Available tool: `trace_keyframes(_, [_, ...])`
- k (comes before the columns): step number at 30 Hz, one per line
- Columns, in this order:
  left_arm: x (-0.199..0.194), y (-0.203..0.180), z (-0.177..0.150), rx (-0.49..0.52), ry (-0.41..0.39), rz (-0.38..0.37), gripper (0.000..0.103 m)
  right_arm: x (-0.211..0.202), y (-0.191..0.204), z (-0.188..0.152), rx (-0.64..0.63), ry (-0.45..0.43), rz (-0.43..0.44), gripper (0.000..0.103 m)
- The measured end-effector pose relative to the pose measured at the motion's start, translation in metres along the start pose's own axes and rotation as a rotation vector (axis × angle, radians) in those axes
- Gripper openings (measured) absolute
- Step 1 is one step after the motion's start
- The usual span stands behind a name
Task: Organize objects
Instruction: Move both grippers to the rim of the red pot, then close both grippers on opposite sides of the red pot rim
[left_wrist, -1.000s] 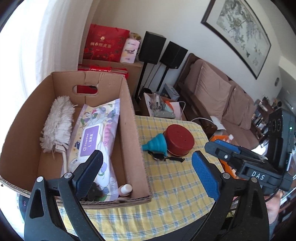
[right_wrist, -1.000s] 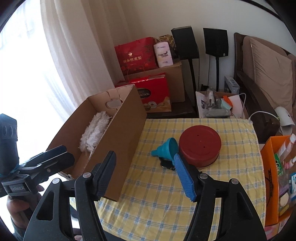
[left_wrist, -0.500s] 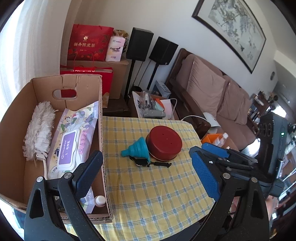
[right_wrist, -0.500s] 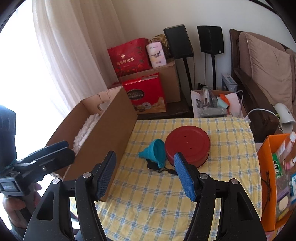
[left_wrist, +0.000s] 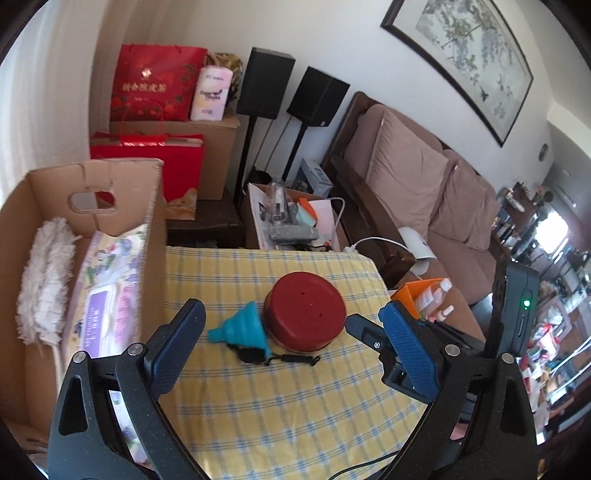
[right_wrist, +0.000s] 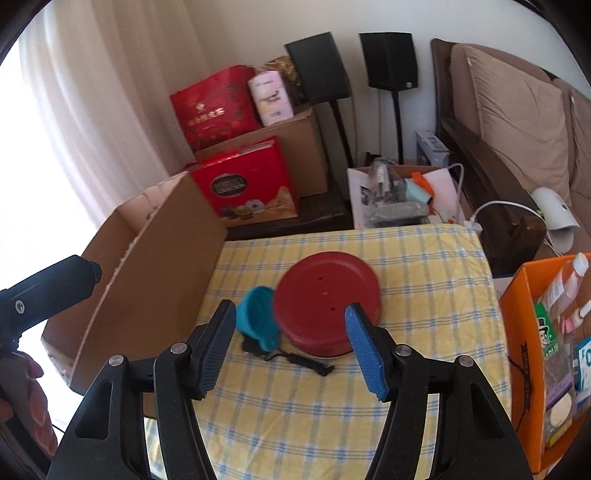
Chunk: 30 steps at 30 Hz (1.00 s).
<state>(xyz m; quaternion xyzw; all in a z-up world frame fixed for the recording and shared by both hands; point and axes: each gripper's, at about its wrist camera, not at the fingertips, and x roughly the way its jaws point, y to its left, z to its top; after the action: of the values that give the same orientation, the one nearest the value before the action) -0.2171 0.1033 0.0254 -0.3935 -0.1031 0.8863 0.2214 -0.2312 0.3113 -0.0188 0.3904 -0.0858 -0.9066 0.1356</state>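
On the yellow checked tablecloth (right_wrist: 424, 266), three things are waiting together: a red round container (right_wrist: 327, 299) lying upside down, a teal folding funnel (right_wrist: 258, 321) touching its side, and a small black item with a cord (right_wrist: 295, 358) just in front of them. They are probably standing here because they are not yet sorted. At the left edge of the table the cardboard box (left_wrist: 92, 184) is sitting with its open top up, and it is already holding a white duster (left_wrist: 44, 273) and a pack of wet wipes (left_wrist: 107, 295), so it seems to be the place where things go.

Both grippers are hovering above the table and are holding nothing. The right gripper (right_wrist: 291, 350) is standing wide open, and its fingers are framing the funnel and the red container without touching them. The left gripper (left_wrist: 291, 354) is also spread wide, with the same group between its pads, well apart from them. My guess is that one of them is preparing to take the funnel.
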Motion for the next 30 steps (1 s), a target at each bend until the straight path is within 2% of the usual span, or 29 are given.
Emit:
trace_keyframes(12, [0.09, -0.019, 0.004, -0.028, 0.119, 0.009, 0.097, 0.02, -0.057, -0.001, 0.106, 0.036, -0.016, 0.064])
trace_keyframes(20, [0.158, -0.016, 0.005, -0.06, 0.222, 0.061, 0.096, 0.048, -0.081, -0.007, 0.169, 0.096, 0.029, 0.064])
trace_keyframes(24, [0.18, -0.01, 0.005, -0.054, 0.253, 0.093, 0.096, 0.061, -0.092, -0.008, 0.206, 0.118, 0.061, 0.064])
trace_keyframes(30, [0.2, 0.0, 0.007, -0.062, 0.291, 0.096, 0.096, 0.082, -0.104, -0.01, 0.265, 0.146, 0.123, 0.064])
